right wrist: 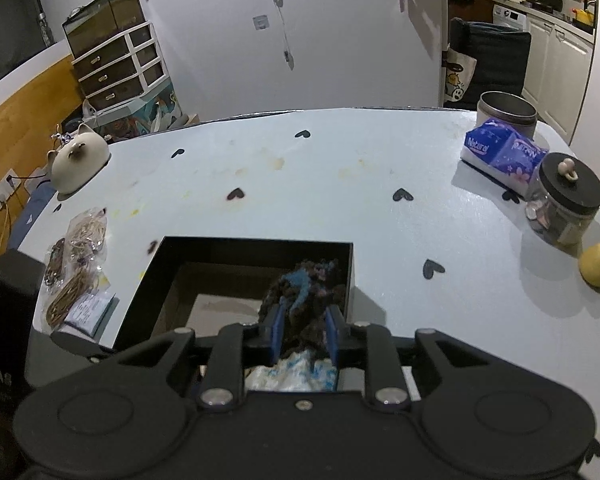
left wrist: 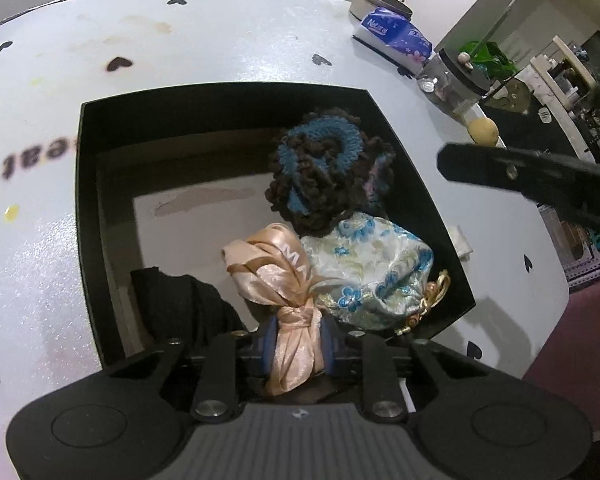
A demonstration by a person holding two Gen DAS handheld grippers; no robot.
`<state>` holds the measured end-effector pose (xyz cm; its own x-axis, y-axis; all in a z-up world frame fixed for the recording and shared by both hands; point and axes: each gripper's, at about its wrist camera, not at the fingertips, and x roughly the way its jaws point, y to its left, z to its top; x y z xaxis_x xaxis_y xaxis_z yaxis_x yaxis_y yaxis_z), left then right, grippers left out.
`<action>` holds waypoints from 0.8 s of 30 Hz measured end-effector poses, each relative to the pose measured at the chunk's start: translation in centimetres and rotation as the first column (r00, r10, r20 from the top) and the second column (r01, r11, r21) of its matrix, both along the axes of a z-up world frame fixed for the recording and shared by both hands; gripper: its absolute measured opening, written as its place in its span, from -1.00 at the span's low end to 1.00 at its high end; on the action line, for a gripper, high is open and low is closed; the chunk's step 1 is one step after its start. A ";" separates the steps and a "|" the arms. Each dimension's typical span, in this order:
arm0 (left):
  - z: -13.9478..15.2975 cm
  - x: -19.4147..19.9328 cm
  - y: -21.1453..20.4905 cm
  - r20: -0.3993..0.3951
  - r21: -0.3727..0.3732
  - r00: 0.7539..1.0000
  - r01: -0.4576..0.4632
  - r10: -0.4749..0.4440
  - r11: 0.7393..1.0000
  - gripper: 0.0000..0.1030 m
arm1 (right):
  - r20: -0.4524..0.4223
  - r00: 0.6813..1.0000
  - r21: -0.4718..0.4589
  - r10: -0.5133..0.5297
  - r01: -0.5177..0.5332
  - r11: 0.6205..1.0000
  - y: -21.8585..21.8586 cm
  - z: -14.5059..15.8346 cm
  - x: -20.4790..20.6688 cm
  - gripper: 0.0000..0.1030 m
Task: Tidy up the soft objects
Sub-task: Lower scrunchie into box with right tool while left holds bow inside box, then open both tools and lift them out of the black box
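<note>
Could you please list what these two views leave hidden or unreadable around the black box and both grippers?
- Left wrist view: the near wall of the black box is hidden by the left gripper, shut on the peach satin scarf.
- Left wrist view: the table print is blurred and cut short.
- Right wrist view: whether the right gripper touches the crocheted piece is unclear; the floral pouch is mostly covered.

"Natural" is printed on the blue tissue pack (right wrist: 502,151), far ahead and right of the jaws. White letters "MA" show on the peach satin scarf (left wrist: 286,276) between the left jaws.
</note>
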<state>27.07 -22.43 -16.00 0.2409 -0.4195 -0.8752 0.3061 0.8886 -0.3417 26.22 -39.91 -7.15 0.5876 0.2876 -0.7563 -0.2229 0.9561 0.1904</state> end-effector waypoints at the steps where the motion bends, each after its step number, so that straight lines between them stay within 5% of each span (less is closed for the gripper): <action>1: 0.0 -0.1 0.0 0.001 0.002 1.000 -0.002 0.002 1.000 -0.53 | 0.000 1.000 0.003 0.000 0.000 1.000 0.0 0.0 -0.2 -0.54; 13: 3.2 -2.2 1.0 0.141 0.018 0.990 -0.013 0.011 1.000 -0.22 | 0.092 0.996 0.046 -0.005 0.000 0.999 -0.7 1.4 -2.9 -0.54; 24: 7.9 -5.2 3.3 0.305 0.001 0.947 -0.111 0.105 0.994 0.24 | 0.211 0.977 0.036 -0.015 0.008 0.999 -0.3 2.9 -6.3 -0.35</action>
<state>21.84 -19.16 -8.11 0.5395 -0.3607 -0.7608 0.2945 0.9274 -0.2308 19.92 -40.16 -4.25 0.7366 0.3038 -0.6043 -0.2505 0.9525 0.1735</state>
